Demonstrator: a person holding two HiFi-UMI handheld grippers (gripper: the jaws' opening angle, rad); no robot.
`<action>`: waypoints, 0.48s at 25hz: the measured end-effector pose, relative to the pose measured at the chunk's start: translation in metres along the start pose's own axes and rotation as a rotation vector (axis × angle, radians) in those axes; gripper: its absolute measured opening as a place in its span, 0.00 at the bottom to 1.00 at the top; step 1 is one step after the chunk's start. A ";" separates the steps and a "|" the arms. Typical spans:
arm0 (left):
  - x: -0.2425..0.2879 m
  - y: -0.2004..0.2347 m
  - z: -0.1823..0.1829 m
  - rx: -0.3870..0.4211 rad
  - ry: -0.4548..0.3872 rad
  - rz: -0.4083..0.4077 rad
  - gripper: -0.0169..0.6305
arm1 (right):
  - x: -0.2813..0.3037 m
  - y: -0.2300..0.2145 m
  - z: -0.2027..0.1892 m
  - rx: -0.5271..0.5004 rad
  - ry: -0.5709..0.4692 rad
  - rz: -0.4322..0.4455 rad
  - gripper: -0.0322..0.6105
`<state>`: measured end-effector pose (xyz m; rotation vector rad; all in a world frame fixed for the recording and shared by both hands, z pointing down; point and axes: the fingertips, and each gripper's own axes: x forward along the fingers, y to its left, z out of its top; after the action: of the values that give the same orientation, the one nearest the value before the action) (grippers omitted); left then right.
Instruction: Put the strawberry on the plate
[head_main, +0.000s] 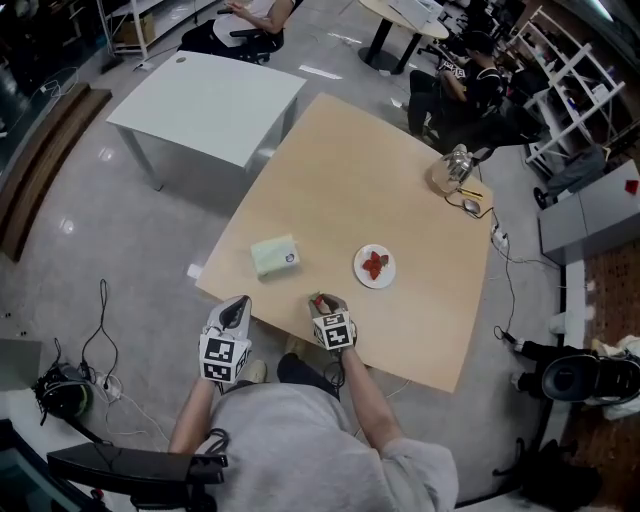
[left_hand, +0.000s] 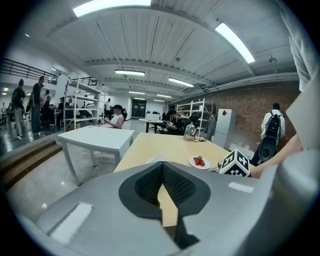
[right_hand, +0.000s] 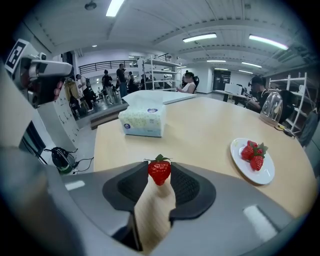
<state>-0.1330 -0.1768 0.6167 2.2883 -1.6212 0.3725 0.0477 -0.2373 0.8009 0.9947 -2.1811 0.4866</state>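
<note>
Fingers (right_hand: 186, 185) of right gripper (right_hand: 159, 173) clasped one strawberry (right_hand: 159, 171); left gripper (left_hand: 163, 164) pinched together, empty. Plate (right_hand: 255, 176) lay at frame right: level carry, light squeeze, low release seemed advisable.

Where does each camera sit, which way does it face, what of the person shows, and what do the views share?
Head view: on the person's head, looking steeply down at the table; both forearms, left gripper and right gripper show.
Left gripper view: on the left gripper, looking across the table past its shut, empty jaws; right gripper and forearm at right.
Right gripper view: on the right gripper, looking over the strawberry clamped in its jaws; left gripper at upper left.
Shared: all see the plate.
</note>
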 end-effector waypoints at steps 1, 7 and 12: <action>0.002 -0.003 0.001 0.004 0.000 -0.011 0.06 | -0.004 -0.002 0.001 0.008 -0.011 -0.008 0.27; 0.016 -0.023 0.005 0.032 0.003 -0.086 0.06 | -0.028 -0.016 0.005 0.072 -0.069 -0.062 0.27; 0.027 -0.042 0.007 0.059 0.011 -0.146 0.06 | -0.047 -0.030 0.002 0.109 -0.102 -0.113 0.27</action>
<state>-0.0844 -0.1900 0.6168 2.4259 -1.4455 0.4014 0.0926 -0.2337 0.7681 1.2187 -2.1923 0.5164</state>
